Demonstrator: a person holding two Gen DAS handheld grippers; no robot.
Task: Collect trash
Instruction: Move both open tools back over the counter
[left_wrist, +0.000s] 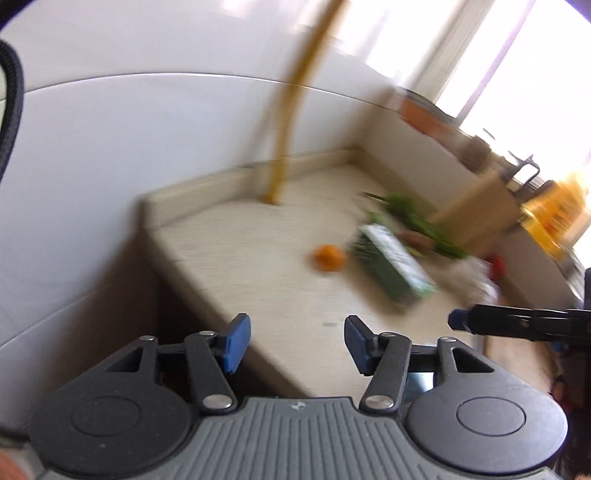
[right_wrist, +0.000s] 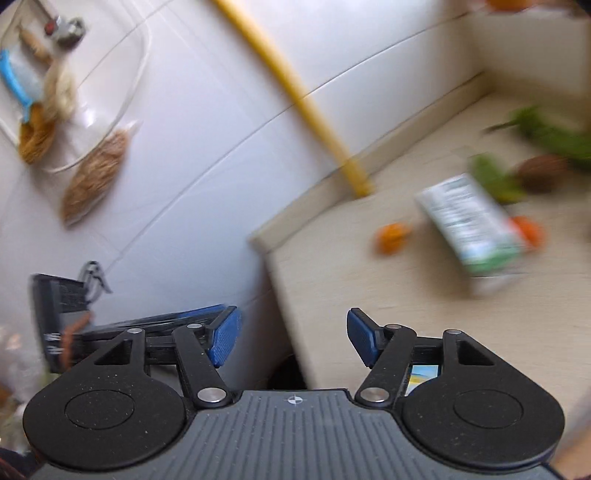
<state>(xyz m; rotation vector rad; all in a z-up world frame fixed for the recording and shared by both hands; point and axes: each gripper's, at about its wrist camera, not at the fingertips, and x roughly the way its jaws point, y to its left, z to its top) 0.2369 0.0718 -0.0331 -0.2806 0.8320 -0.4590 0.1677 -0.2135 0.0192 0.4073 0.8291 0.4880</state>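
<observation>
Both views are motion-blurred; fine detail is unreliable.

**Tool state.** The left gripper (left_wrist: 295, 341) has its jaws spread wide with nothing between the blue pads (left_wrist: 236, 343). The right gripper (right_wrist: 293, 338) is likewise wide open and empty. In the left wrist view, the right gripper's finger enters from the right edge, level with the left tool's tips.

**Task items.** All trash lies ahead of both tools, on the pale countertop (left_wrist: 240, 258), well apart from either set of fingers:
- a green-and-white carton (left_wrist: 391, 258), lying on its side, ahead and to the right;
- an orange peel or fruit (left_wrist: 328, 257) just left of the carton — which of the two cannot be told;
- green leafy scraps (left_wrist: 417, 218) and a brown rounded item (right_wrist: 539, 173) beyond the carton;
- a second orange piece (right_wrist: 526, 229) at the carton's far side, seen from the right wrist only.

A yellow pipe (right_wrist: 314, 110) stands against the white wall beyond the counter's left end.

**Progress.** Judged from the layout, collection is at an early stage: nothing is gripped and several items remain on the counter. No bin is identifiable in either view.
</observation>
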